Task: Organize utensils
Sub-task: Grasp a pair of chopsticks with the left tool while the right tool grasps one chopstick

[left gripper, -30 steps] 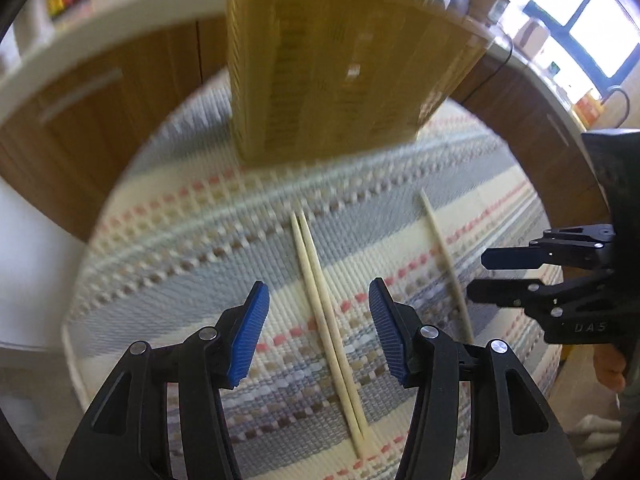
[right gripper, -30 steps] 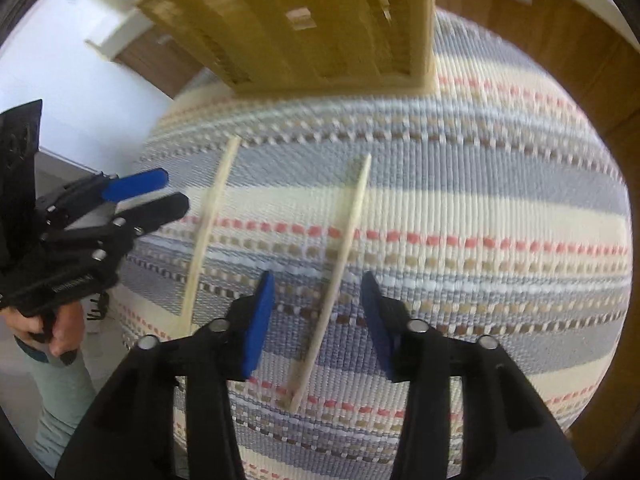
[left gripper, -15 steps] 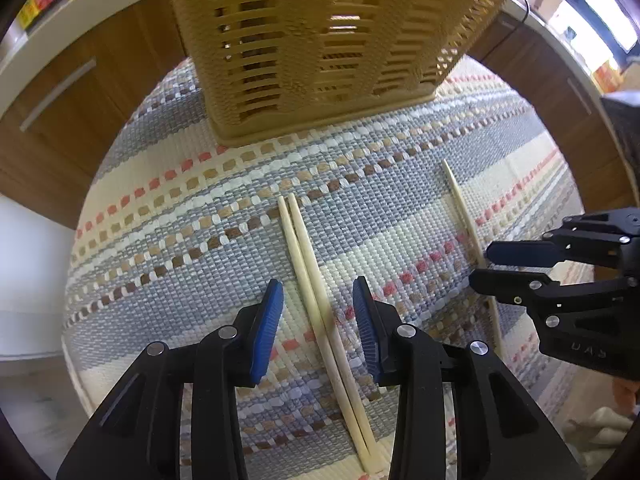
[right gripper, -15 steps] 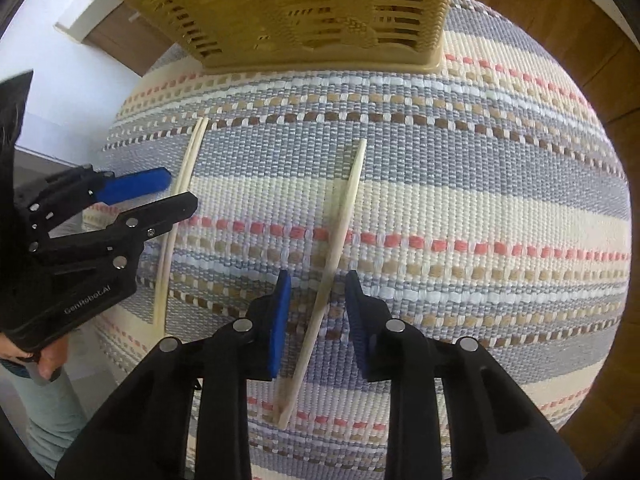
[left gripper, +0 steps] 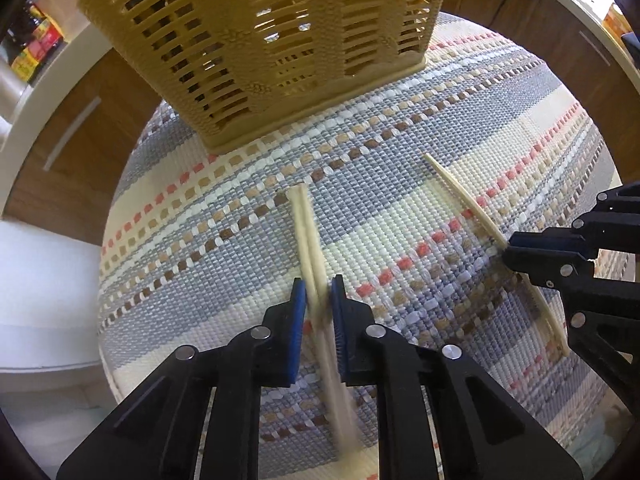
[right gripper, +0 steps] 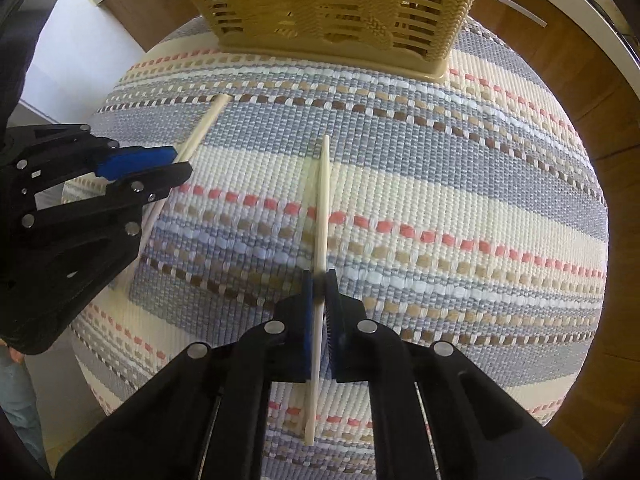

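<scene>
Left gripper (left gripper: 319,300) jaws are pinching the pair of chopsticks (left gripper: 306,236) lying side by side on the striped woven mat (left gripper: 400,184). Right gripper (right gripper: 319,280) jaws are clamping the single chopstick (right gripper: 323,200), which is lying on the same mat to the right of the pair. Farther back, the yellow slatted basket (left gripper: 256,36) is standing on the mat's far part, apart from all the chopsticks. Wooden cabinets (left gripper: 68,136) are showing behind.

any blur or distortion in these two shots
Left wrist view: the paired chopsticks smear into motion blur below the left claw, and fisheye bulges the striped mat. Right wrist view: sharper, slight ghosting beside the single chopstick held in the right claw.
</scene>
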Tool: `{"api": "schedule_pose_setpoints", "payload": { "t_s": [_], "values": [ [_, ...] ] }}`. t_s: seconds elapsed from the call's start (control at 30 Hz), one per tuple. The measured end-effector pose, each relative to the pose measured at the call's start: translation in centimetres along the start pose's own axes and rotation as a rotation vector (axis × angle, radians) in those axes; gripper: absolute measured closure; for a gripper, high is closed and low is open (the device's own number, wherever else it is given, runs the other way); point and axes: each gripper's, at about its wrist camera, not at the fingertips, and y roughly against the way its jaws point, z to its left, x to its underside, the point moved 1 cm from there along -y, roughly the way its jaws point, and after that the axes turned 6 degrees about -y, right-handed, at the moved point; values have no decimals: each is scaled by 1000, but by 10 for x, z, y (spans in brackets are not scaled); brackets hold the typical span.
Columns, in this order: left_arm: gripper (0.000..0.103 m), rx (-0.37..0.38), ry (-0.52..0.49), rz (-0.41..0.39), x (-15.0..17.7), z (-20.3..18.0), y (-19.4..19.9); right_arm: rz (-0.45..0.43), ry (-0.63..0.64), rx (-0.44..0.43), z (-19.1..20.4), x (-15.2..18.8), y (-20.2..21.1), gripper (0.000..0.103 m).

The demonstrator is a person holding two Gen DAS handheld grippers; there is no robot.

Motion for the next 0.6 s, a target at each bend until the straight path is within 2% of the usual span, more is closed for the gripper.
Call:
{"api": "schedule_pose_setpoints", "payload": {
  "t_s": [0.1,0.2,0.4,0.6],
  "values": [
    [94,16,27,-24,5,-5,4,-13,6,-23,-5,10,10,99],
    [94,40,52,-74,26,1,11,-34,10,-47,-16,19,26,99],
    [94,107,133,-269,56,3,52,-96,14,-109,-31,32,54,99],
    [94,108,178,-465,69,22,111,-171,24,-166,-43,38,94,99]
  ]
}}
